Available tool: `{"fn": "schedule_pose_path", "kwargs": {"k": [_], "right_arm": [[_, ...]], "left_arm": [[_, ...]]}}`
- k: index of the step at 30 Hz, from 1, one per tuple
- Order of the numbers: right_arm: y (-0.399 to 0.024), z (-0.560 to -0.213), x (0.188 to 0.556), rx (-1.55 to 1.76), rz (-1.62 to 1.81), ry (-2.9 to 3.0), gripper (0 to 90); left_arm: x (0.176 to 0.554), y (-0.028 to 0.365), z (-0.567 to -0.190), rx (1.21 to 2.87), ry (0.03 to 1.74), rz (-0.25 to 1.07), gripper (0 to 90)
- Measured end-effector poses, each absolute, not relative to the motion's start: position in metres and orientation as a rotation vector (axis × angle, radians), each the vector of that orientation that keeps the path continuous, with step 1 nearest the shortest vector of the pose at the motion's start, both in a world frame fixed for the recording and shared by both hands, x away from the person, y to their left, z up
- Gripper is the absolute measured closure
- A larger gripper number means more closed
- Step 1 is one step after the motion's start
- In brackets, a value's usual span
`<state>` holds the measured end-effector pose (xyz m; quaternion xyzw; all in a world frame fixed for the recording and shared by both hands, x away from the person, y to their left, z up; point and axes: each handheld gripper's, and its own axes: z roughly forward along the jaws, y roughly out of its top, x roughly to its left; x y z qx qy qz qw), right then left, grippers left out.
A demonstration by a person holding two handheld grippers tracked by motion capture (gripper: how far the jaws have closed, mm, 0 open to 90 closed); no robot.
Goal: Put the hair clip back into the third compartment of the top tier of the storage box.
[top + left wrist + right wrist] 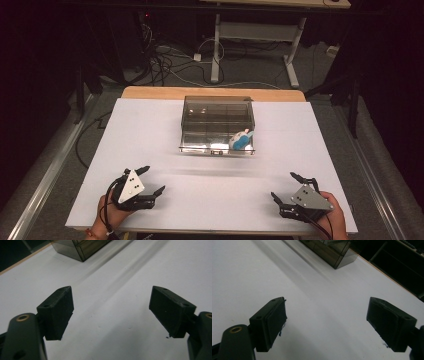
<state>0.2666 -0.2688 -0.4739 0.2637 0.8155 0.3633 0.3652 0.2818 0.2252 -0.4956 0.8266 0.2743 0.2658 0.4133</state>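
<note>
- Both grippers sit low in the high view, left gripper (150, 181) at lower left, right gripper (284, 187) at lower right, jaws spread wide, nothing between them.
- Smoky clear drawer box (218, 124) stands centre frame, drawer pulled out.
- High view shows a blue-white toy (241, 139) in the drawer's right end; the gripper views catch just box corners (82, 248) (334, 252).

No lettering, label or number can be read anywhere, though the smoky plastic box (217, 125) is perhaps too dim to tell.
</note>
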Motion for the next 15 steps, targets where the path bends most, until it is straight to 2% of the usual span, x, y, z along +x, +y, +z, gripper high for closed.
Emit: {"fn": "schedule_pose_path", "kwargs": {"k": [15], "right_arm": [[-0.2691,-0.4741,0.2669,0.677,0.934,2.097,16.5]], "left_arm": [[0.2827,0.225,-0.4959,2.082,0.689,0.667,19.4]]}}
